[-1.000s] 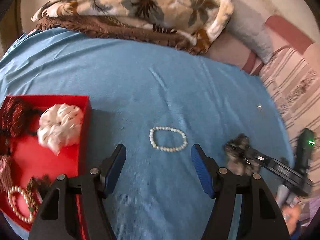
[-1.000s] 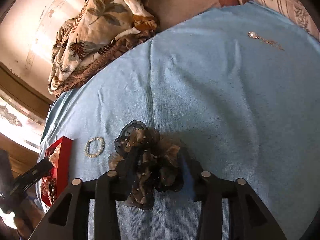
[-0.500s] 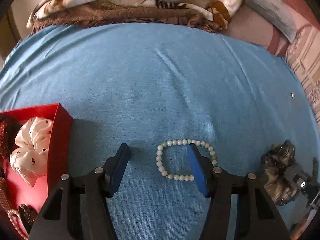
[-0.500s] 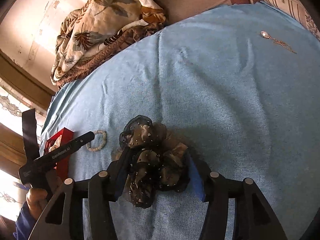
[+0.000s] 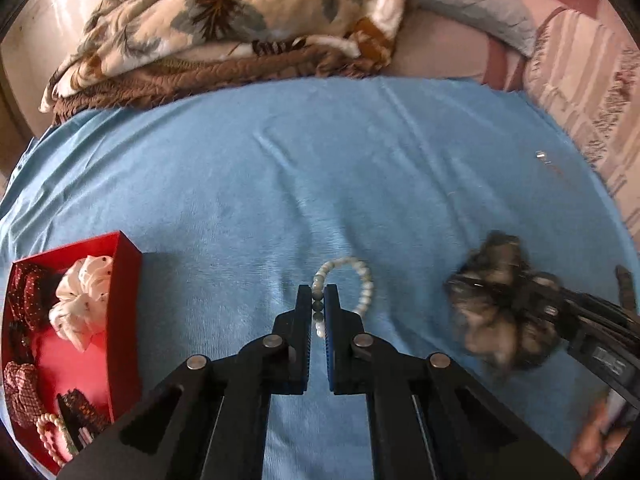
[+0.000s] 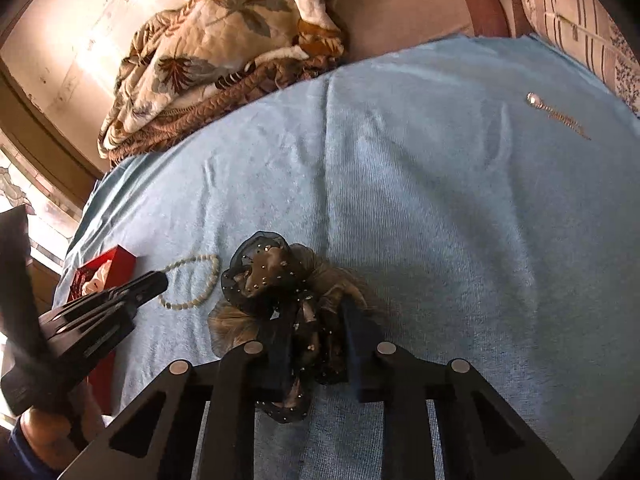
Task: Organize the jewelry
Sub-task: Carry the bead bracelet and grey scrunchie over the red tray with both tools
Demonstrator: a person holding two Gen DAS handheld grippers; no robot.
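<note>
Blue bedding (image 5: 320, 168) spreads under both of my grippers, with a leaf-print blanket (image 5: 240, 20) heaped at its far edge. Between the pads of my left gripper (image 5: 318, 312) sits one side of the pearl bracelet (image 5: 362, 280); the jaws have come together on that strand, and the rest of the loop lies on the cloth just ahead and to the right of the tips. My right gripper (image 6: 316, 344) straddles the dark sheer scrunchie (image 6: 280, 280), its jaws closing with the gathered fabric bunched between them and the pads already pressing into it. To the left of my left gripper stands the red box (image 5: 124, 320), already holding a white scrunchie (image 5: 80, 300) and other pieces. Far ahead and to the right of my right gripper a drop earring (image 6: 556, 114) lies alone on the sheet.

I judge the bracelet grip the weak point: only a few round beads are pinched, so they could roll out on lifting, or the elastic could snag the cloth. The scrunchie's loose gauze may slip, leaving me only a frill.
</note>
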